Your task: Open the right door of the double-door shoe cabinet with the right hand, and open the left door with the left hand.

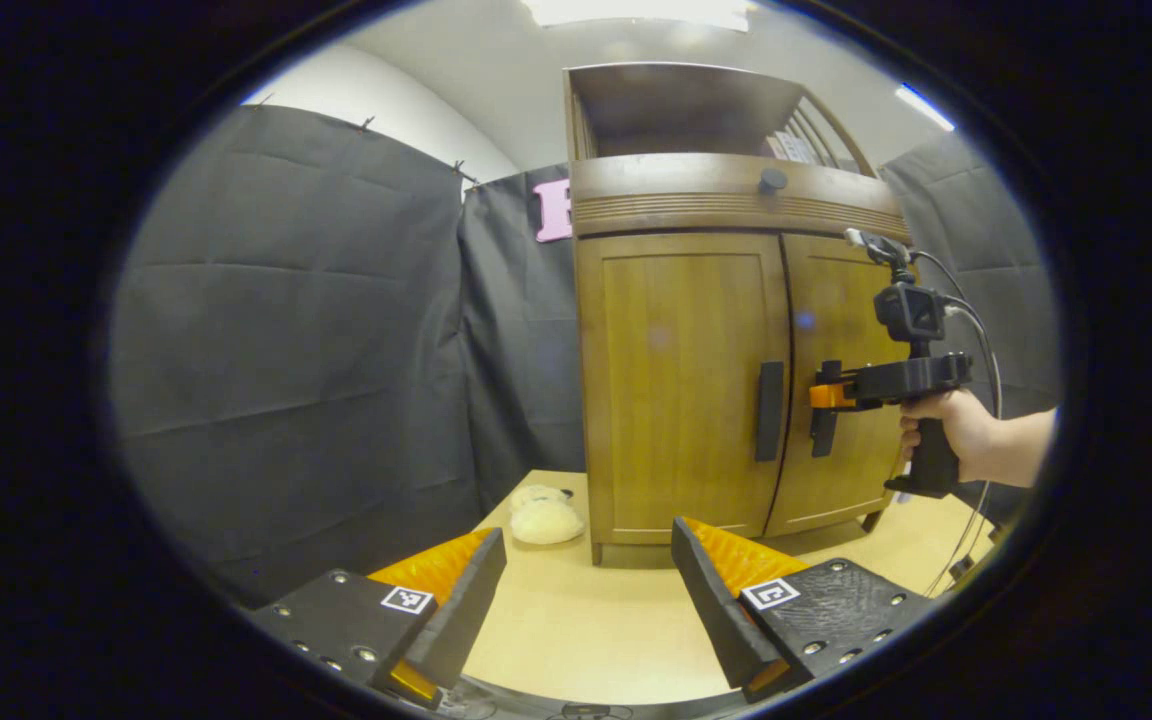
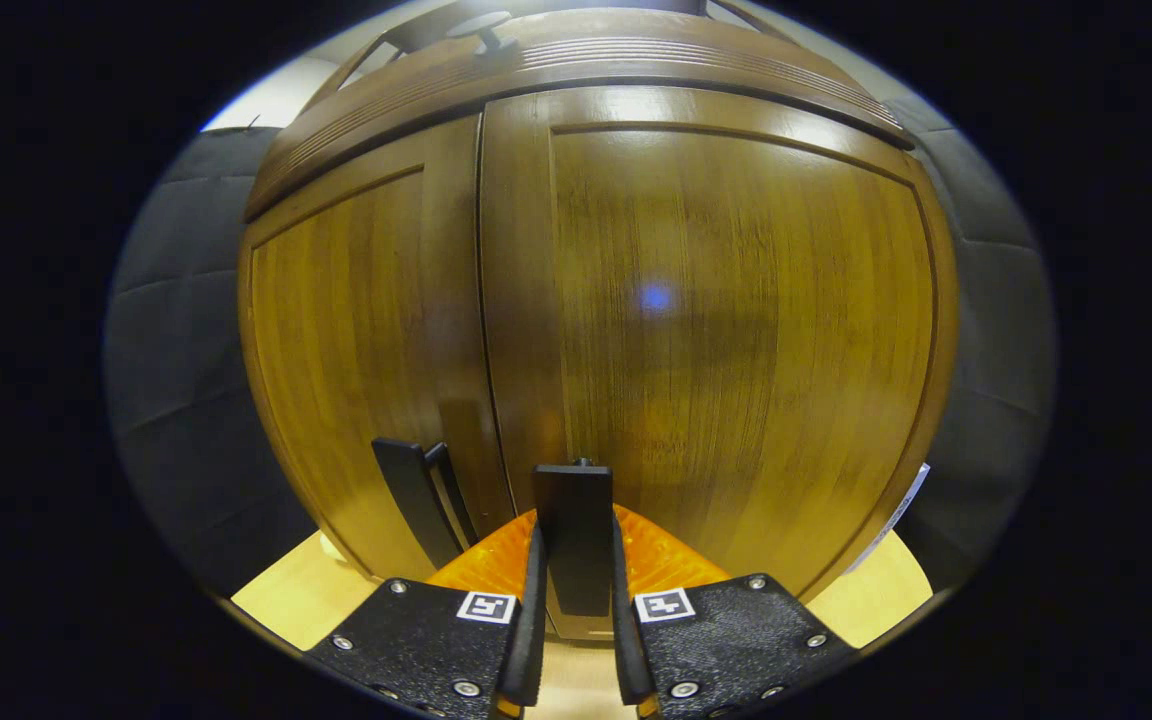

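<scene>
Nearest the right gripper's camera, the right gripper [image 2: 576, 560] has its fingers pressed against either side of the right door handle [image 2: 573, 535], a dark upright bar; that pinch reads as the hold for pulling the right door [image 2: 726, 330] outward. Just beside it stands the left handle [image 2: 416, 505], untouched, on the left door [image 2: 356, 370]. Both doors look flush with the cabinet, so neither has begun to swing, as far as I can judge.

From the left gripper view, the left gripper [image 1: 586, 590] hangs low over the table [image 1: 576, 640], jaws spread wide with nothing between them, well back from the cabinet [image 1: 736, 200], probably waiting its turn. Farther off, a hand [image 1: 946, 430] holds the right gripper level at the handle so the pull runs straight out. By the cabinet's foot lies a pale fluffy thing [image 1: 546, 520], perhaps a slipper; I cannot tell which.

What the shelf on top holds is too small to make out. Cables from the right gripper trail out of sight.
</scene>
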`<state>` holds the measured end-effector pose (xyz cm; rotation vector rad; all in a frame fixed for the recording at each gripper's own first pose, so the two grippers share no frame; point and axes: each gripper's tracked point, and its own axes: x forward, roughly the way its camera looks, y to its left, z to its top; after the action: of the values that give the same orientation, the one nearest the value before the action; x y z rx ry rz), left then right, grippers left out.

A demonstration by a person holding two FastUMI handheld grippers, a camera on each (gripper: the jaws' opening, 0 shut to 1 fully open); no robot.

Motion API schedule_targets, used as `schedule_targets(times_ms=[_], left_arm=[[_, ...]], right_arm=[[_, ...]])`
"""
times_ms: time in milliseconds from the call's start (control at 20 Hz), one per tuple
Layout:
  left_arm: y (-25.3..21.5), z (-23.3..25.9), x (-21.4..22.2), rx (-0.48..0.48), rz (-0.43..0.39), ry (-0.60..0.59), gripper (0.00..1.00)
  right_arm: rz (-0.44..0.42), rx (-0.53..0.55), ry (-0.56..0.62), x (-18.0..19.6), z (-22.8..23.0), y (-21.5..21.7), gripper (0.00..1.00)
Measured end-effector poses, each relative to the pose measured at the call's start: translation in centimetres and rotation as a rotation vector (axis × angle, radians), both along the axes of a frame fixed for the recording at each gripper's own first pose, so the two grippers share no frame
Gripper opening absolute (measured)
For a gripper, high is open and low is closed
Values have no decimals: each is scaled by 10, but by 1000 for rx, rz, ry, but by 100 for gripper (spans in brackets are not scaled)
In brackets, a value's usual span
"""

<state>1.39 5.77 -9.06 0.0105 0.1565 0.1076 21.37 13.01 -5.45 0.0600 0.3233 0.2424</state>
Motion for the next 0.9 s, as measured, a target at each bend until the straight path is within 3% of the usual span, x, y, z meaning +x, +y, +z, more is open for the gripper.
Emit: schedule_targets(times_ms=[50, 250, 300, 350, 500, 600, 850, 900], left_arm=[[-5, 2, 0, -2, -9, -4, 96], [-22, 3, -4, -5, -32, -3, 96], [-19, 2, -2, -5, -37, -2, 100], [-20, 3, 0, -8, -42, -2, 95], [-29, 2, 9, -11, -52, -5, 95], [-30, 3, 11, -10, -54, -8, 100], [-24, 18, 17, -11, -60, -11, 100], [-22, 21, 18, -13, -62, -11, 95]], right_arm=[[14, -2, -3, -2, 1, 0, 30], [49, 18, -5, -1, 0, 4, 30], [51, 20, -6, -2, 0, 3, 30], [53, 23, -5, -2, 1, 2, 30], [62, 29, -2, -3, 2, 1, 30], [73, 31, 1, -2, 2, 2, 30], [80, 39, 6, -2, 8, 0, 30], [79, 39, 5, -2, 7, 0, 30]])
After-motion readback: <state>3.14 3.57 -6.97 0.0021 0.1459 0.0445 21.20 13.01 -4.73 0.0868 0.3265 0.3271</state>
